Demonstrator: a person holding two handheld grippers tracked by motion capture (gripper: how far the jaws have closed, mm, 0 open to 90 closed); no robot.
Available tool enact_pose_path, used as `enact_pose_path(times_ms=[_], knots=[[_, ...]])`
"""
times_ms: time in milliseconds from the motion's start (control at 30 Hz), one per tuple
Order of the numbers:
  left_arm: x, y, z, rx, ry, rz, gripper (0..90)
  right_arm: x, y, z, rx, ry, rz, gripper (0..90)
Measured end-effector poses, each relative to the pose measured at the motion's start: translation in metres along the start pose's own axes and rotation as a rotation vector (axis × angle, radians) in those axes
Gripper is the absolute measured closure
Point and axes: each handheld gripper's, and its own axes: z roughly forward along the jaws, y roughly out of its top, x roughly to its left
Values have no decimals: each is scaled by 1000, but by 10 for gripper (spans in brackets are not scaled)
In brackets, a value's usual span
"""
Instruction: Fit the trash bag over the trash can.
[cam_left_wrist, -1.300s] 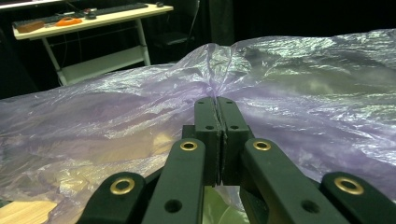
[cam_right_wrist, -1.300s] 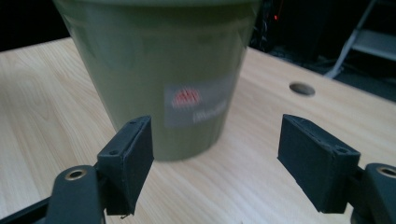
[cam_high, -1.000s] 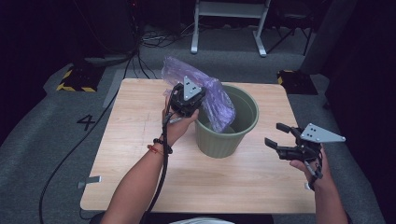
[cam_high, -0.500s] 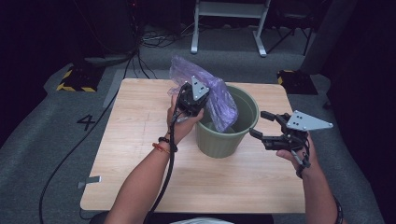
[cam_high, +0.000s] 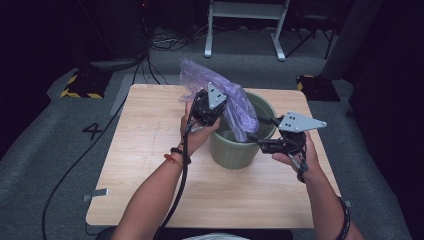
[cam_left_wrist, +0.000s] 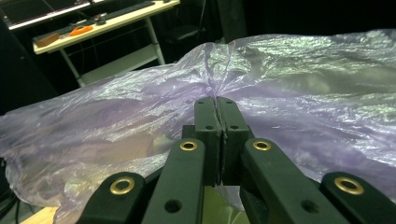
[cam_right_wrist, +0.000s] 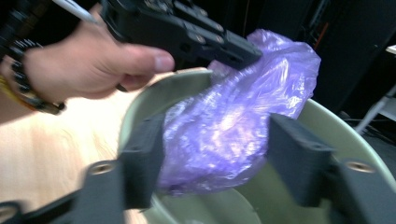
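Note:
A crumpled purple plastic bag (cam_high: 200, 75) hangs over the green bin (cam_high: 235, 155) on the wooden table (cam_high: 145, 160). My left gripper (cam_high: 222, 102) holds it up above the bin's left rim; in the left gripper view its jaws (cam_left_wrist: 217, 100) are pressed together on a pinch of the film (cam_left_wrist: 303, 84). My right gripper (cam_high: 257, 131) reaches in from the bin's right side. Its jaws have just been closing, and in the right gripper view they (cam_right_wrist: 215, 149) stand either side of the bag's lower end (cam_right_wrist: 233, 121) over the bin's mouth (cam_right_wrist: 327, 121); that view is blurred and I see no firm press.
Behind the table stands a white-framed stand (cam_high: 245, 25), with cables on the grey floor (cam_high: 160, 45). A yellow-and-black striped block (cam_high: 80, 87) and a floor mark "4" (cam_high: 92, 131) lie to the left. Both forearms come in from the near edge.
My right gripper has moved left and slightly up, from beside the bin to its rim, and its jaws have narrowed around the bag's lower end. The left gripper kept its hold almost in place.

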Motion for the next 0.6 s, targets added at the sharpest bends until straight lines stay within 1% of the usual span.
enact_pose_path(times_ms=[33,67,100,133,167,233,267,300,400,433,467,533,600], knots=[[0,0,0,0,0,0,884,0,0,0,0,0,0,424],[-1,1,-3,-10,-10,-5,884,-1,1,4,24,-15,-8,523],[-1,1,-4,-15,-16,-4,884,-2,1,5,33,-21,-10,556],[-1,1,-4,-15,-16,-4,883,-2,1,5,33,-21,-10,556],[-2,1,-9,-29,-31,1,883,-4,1,8,52,-32,-9,613],[-3,1,-11,-31,-35,1,883,-5,2,9,62,-37,-12,628],[-3,0,-14,-40,-42,1,883,-7,2,12,91,-64,-17,650],[-3,0,-14,-40,-42,1,882,-7,2,12,91,-64,-17,650],[-4,-2,-18,-55,-66,-5,882,-11,0,17,117,-83,-1,659],[-5,-3,-19,-59,-72,-2,882,-13,-1,19,133,-102,8,631],[-8,-4,-21,-63,-77,7,882,-14,-2,20,138,-109,15,611],[-9,-4,-22,-67,-83,9,881,-16,-3,22,146,-119,19,534],[-15,-6,-24,-67,-92,25,881,-17,-4,24,151,-124,27,479]])
